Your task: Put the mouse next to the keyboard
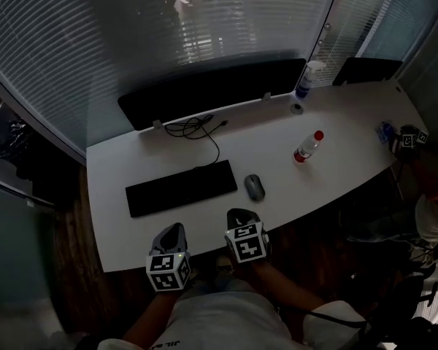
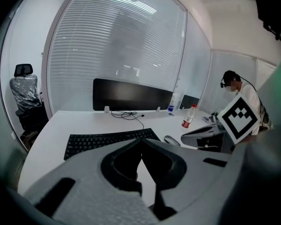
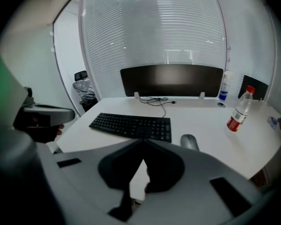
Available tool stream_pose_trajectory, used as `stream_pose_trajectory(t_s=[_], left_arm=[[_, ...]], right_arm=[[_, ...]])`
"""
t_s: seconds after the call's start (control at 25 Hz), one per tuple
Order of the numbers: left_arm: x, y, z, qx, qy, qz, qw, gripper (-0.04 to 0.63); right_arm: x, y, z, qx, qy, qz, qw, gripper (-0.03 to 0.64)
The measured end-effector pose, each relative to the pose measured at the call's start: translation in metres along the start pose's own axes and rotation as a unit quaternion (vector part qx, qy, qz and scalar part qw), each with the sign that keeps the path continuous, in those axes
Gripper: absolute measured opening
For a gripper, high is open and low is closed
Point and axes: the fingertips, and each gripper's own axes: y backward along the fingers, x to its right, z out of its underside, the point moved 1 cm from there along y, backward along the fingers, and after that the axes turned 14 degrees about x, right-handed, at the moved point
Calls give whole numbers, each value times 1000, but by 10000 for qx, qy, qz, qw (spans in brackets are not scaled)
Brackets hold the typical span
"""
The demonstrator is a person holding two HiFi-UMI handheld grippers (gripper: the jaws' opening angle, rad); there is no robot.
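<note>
A grey mouse (image 1: 255,187) lies on the white desk (image 1: 336,166), just right of the black keyboard (image 1: 181,187). It shows in the left gripper view as the mouse (image 2: 172,140) and in the right gripper view as the mouse (image 3: 189,142), beside the keyboard (image 3: 133,126). My left gripper (image 1: 171,235) and right gripper (image 1: 241,217) hover at the desk's near edge, both short of the mouse. Each is shut with its jaw tips meeting and nothing between them, as seen on the left gripper (image 2: 141,140) and the right gripper (image 3: 143,142).
A dark monitor (image 1: 212,90) stands at the back with a coiled cable (image 1: 197,127) in front. A red-capped bottle (image 1: 306,146) lies to the right, and a white spray bottle (image 1: 309,79) stands behind it. Another person (image 2: 241,107) sits at the desk's right end.
</note>
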Motion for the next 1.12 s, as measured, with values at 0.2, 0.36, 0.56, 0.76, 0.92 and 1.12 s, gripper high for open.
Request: stream_pose_trajectory(t_s=[0.2,0.36,0.56,0.76,0.92,1.12], left_arm=[[-15,37,8,7,-50,-133,9999,6],[-27,59,13,79,122,-333,9993,6],[-36,73,10,187,125,-385,9990,6],[-40,80,9,250,186,-421,9986,6],[-37,79,6,281,159,-368,9988,6],[-40,80,3,301,132,-354,9988,6]], right_arm=[[-55,18,13,-14,-122,-328,9994,3],[-85,24,15,6,31,-575,9983,3],[-101,30,14,69,-100,-599,9981,3],[-107,30,11,95,-62,-621,9980,3],[-104,31,10,104,129,-645,9978,3],[-109,33,10,97,-154,-563,9982,3]])
